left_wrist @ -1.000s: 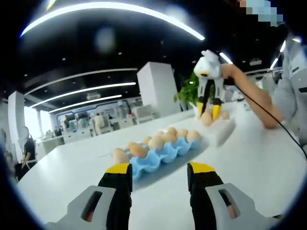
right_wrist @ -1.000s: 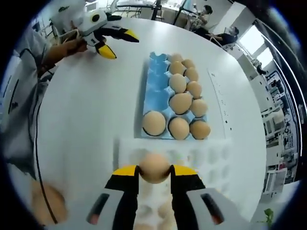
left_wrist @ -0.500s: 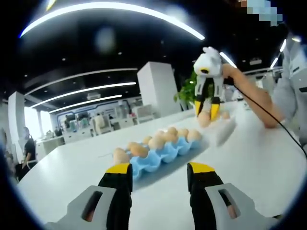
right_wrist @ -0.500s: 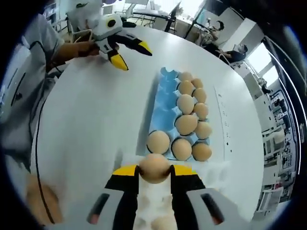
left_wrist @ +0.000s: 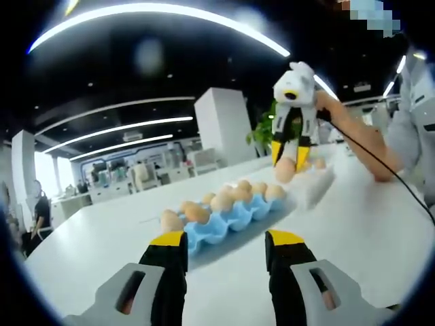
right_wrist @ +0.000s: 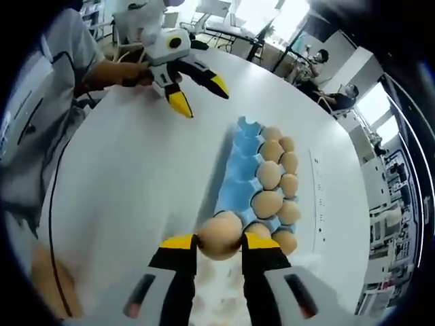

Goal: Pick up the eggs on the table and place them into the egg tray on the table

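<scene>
Right gripper [right_wrist: 219,243]: fingers closed on one brown egg [right_wrist: 219,236], held off the surface [right_wrist: 129,183], above near end of blue egg tray [right_wrist: 238,159]. In left gripper view the same gripper [left_wrist: 286,159] hangs w/ egg [left_wrist: 285,172] between yellow tips, above a white tray [left_wrist: 314,185] at far end of the blue tray [left_wrist: 228,221].

Left gripper [left_wrist: 224,248]: fingers apart, nothing between them, low over surface [left_wrist: 360,238], pointed at the blue tray. In right gripper view it [right_wrist: 200,92] sits at far side of the surface, yellow tips spread, held by a hand [right_wrist: 132,71].

Blue egg tray: two rows; row farther from person mostly filled w/ brown eggs [right_wrist: 268,175], nearer row mostly bare cups. Exact egg count unclear.

White tray: blurred under right gripper's fingers in right gripper view [right_wrist: 224,299]; contents can't tell.

Surface: white, round-edged. Office bkgd, ceiling light strips [left_wrist: 156,13].
</scene>
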`<state>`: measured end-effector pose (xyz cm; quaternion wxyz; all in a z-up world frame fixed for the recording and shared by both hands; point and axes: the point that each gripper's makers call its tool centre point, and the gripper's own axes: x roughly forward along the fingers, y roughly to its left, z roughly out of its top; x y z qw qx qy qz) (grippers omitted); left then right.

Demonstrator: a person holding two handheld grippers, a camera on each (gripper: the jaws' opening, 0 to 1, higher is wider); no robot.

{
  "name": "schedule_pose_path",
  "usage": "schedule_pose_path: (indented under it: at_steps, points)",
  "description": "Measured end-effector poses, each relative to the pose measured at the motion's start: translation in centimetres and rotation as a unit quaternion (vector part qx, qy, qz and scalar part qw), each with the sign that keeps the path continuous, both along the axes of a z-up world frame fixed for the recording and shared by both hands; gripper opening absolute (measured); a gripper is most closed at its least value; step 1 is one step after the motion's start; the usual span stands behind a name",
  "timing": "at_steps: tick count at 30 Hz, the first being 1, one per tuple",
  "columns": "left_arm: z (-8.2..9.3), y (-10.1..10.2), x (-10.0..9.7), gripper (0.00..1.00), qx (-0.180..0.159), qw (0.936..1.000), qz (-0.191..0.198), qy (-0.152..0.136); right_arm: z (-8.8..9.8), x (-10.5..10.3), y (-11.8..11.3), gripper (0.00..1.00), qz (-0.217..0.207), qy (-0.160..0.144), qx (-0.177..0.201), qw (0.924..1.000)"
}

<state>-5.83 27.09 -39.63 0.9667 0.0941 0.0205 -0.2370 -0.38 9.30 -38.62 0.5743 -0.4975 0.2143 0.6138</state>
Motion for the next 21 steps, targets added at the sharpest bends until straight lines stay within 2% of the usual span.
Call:
schedule_pose_path:
  at_steps: [21]
  points:
    - [-0.1, 0.0, 0.0, 0.46, 0.001, 1.0000, 0.001, 0.001, 0.2, 0.3, 2.3, 0.27, 0.040, -0.027, 0.033, 0.9983]
